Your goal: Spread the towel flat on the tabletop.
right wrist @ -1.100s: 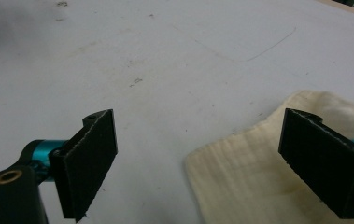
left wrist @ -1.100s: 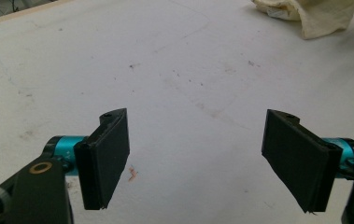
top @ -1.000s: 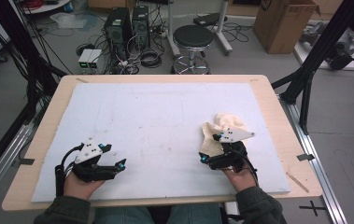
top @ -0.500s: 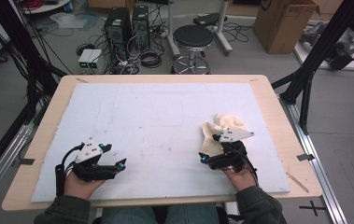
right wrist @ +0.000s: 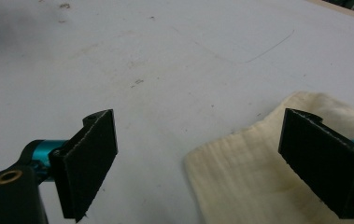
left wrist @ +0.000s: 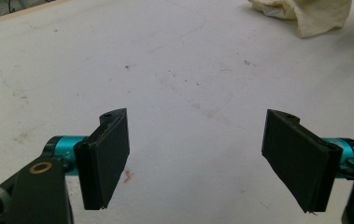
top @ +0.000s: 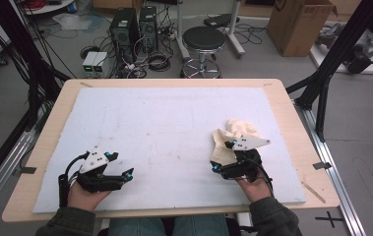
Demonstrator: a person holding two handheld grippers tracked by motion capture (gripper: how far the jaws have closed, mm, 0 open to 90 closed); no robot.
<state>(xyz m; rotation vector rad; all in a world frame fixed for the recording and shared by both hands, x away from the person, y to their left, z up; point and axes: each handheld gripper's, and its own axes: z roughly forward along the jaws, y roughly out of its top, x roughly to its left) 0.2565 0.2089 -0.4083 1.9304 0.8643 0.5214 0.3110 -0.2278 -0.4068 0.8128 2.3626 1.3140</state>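
Nothing much has shifted since a moment ago: both my hands stay low at the near edge of the white mat (top: pixel 174 123). My right gripper (right wrist: pixel 202 163) has its jaws spread wide, the cream cloth (right wrist: pixel 258 172) lying beneath its right jaw. My left gripper (left wrist: pixel 195 158) gapes too, over bare mat, the cloth far ahead to its right.

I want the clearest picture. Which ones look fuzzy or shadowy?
High view: evenly lit, a bit soft. Left gripper view: the cloth far off is sharp enough, the left tool casts little shadow. Right gripper view: the cloth near the right tool looks blurry.
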